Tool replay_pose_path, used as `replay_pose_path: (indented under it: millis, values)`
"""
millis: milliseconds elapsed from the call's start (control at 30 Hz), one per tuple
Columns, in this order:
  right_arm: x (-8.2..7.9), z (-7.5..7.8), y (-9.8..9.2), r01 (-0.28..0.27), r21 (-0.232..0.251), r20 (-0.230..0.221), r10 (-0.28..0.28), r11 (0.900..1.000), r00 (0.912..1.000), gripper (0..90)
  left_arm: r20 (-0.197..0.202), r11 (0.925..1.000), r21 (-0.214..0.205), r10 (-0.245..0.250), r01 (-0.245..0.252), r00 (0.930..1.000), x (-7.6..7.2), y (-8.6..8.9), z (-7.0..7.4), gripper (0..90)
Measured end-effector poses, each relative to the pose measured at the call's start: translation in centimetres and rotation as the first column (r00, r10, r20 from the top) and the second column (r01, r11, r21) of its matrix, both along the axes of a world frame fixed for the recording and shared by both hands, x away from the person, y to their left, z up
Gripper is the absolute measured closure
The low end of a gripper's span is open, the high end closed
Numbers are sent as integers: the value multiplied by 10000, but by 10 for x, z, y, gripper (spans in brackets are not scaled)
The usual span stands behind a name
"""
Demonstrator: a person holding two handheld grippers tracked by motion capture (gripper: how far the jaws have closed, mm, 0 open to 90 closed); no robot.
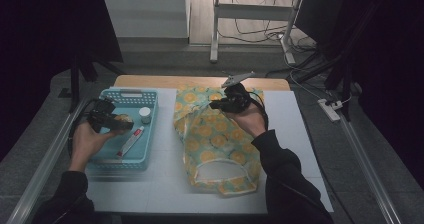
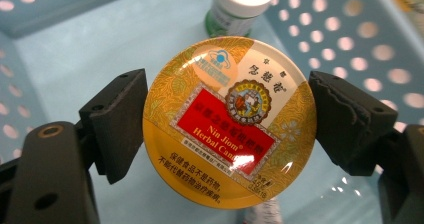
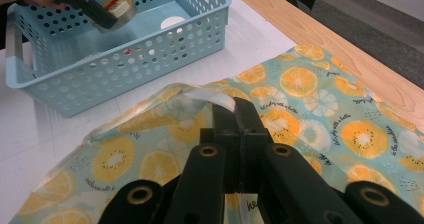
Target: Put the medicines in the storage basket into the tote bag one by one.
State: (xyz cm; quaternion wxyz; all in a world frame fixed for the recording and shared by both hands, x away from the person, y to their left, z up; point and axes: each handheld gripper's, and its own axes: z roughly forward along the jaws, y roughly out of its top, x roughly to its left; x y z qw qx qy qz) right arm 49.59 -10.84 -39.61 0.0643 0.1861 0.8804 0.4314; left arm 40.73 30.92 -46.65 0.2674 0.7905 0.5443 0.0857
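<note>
- While the left gripper hangs over the pale blue perforated plastic basket, its two black jaws press on the sides of a round yellow and red lozenge tin, which is clear of the basket floor in the left gripper view.
- Inside that basket stand a small white-capped bottle and, lying flat, a red and white tube; both are just beside the held tin in the high view.
- Pressed together, the right gripper pinches a raised fold of the pale green cloth bag printed with orange slices, near the bag's far end.
- Both basket and bag rest on a white sheet that covers most of a light wooden table, whose bare wood shows along the far edge.
- Grey metal rails run along both sides of the table.
- Beyond the table lies a grey floor with a white power strip at the right, loose black cables and the white legs of another table.
- Dark curtains close the room at left and right.
</note>
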Motion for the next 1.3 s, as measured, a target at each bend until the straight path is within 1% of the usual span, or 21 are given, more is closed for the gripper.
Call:
replay_pose_path:
  millis: [67, 200, 267, 467, 600, 667, 800, 867, 933, 1067, 1233, 1267, 1300]
  values:
    - [0, 0, 0, 26, 28, 11, -26, 10000, 10000, 899, 157, 9999, -94, -116, 118, 9998, -3, -4, 4, 206]
    - [1, 0, -1, 58, 15, 8, -58, 10000, 10000, 900, 413, 9984, -239, -499, 509, 9979, -10, -12, 13, 206]
    - [1, -1, -1, 48, -22, 15, -48, 10000, 10000, 900, 570, 9963, -359, -755, 776, 9955, -13, -17, 17, 206]
    - [2, -2, 0, 69, -95, 23, -68, 9999, 10000, 900, 884, 9907, -478, -1230, 1275, 9885, -21, -31, 28, 206]
    - [3, -3, 1, 97, -112, 5, -97, 9999, 10000, 900, 1060, 9843, -742, -1521, 1603, 9827, -25, -40, 31, 206]
    - [3, -4, 1, 110, -110, -2, -110, 9999, 9999, 900, 1112, 9798, -903, -1683, 1786, 9794, -26, -45, 31, 206]
    - [4, -5, 1, 135, -150, -3, -135, 9998, 9999, 900, 1218, 9730, -893, -2015, 2129, 9719, -27, -54, 33, 206]
    - [5, -6, 1, 143, -179, -12, -144, 9997, 9999, 900, 1272, 9715, -917, -2063, 2186, 9702, -28, -59, 35, 206]
    - [5, -6, 1, 158, -182, -5, -158, 9997, 9999, 900, 1332, 9669, -1014, -2200, 2341, 9664, -29, -63, 37, 206]
    - [6, -7, 1, 174, -168, 19, -174, 9997, 9998, 900, 1417, 9594, -1054, -2459, 2616, 9589, -31, -73, 41, 206]
    - [7, -8, 2, 192, -158, -3, -192, 9997, 9998, 900, 1571, 9482, -1003, -2841, 3015, 9458, -33, -89, 46, 206]
    - [8, -8, 2, 195, -158, -8, -195, 9997, 9998, 900, 1590, 9466, -1014, -2882, 3060, 9443, -34, -92, 46, 206]
    - [8, -8, 2, 207, -154, -17, -208, 9997, 9998, 900, 1605, 9435, -1009, -2978, 3158, 9410, -33, -95, 47, 206]
